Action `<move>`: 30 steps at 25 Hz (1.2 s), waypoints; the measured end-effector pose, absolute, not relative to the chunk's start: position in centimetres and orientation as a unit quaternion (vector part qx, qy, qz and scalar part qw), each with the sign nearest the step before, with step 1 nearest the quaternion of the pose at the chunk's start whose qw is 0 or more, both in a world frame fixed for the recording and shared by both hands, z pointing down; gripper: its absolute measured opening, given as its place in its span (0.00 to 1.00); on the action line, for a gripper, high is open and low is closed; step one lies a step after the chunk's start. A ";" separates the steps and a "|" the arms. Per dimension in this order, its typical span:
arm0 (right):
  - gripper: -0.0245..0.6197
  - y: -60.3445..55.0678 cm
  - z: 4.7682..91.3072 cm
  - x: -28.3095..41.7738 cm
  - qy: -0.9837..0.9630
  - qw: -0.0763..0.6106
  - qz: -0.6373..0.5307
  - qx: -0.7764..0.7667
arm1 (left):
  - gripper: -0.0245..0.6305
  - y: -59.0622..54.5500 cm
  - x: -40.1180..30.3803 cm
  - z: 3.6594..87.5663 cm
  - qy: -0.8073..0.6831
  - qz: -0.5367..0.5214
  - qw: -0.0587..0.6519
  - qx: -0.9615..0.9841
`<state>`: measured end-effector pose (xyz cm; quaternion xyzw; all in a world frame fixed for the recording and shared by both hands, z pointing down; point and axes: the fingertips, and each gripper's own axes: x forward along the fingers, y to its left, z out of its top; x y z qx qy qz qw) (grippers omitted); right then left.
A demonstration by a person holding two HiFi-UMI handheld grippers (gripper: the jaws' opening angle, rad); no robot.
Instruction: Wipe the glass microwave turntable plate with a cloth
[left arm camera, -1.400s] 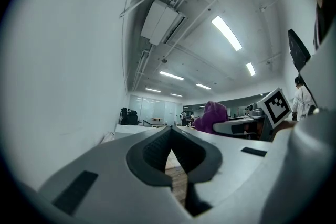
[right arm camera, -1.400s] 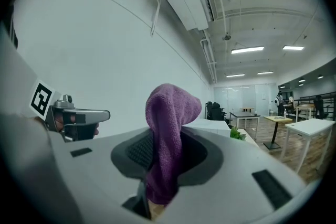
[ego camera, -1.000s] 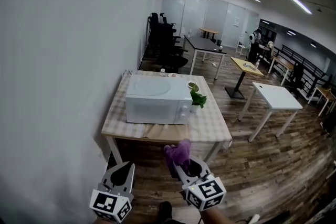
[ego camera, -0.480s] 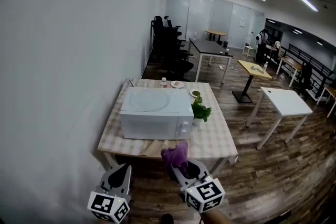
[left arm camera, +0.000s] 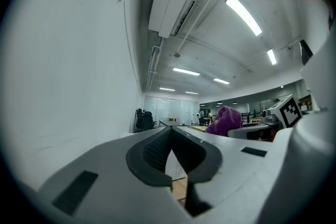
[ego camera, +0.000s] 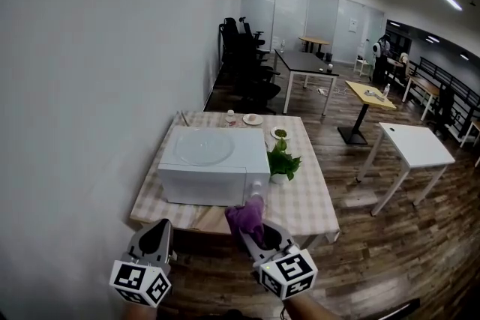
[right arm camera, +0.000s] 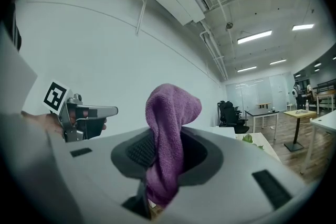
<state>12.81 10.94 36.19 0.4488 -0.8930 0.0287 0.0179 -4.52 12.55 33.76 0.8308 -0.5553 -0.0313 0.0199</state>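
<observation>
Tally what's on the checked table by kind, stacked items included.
Microwave: 1
Glass turntable plate, atop the microwave: 1
Potted plant: 1
Small dishes: 2
Small white item, too small to identify: 1
Total: 6 that I can make out

The cloth is seen as fuzzy purple terry, matt and rough. The left gripper and right gripper are shelled in smooth matt grey plastic, with dark ribbed pads. At twelve o'clock from them, the microwave is finished smooth and white, and the glass plate is seen as faintly glossy. A checked tablecloth is spread beneath. At four o'clock, the floor is laid in sheened wood planks.
</observation>
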 end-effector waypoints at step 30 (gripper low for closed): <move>0.21 -8.4 37.1 8.7 -0.888 0.035 0.029 0.458 | 0.05 -7.3 -7.9 37.1 -0.521 0.016 0.010 0.853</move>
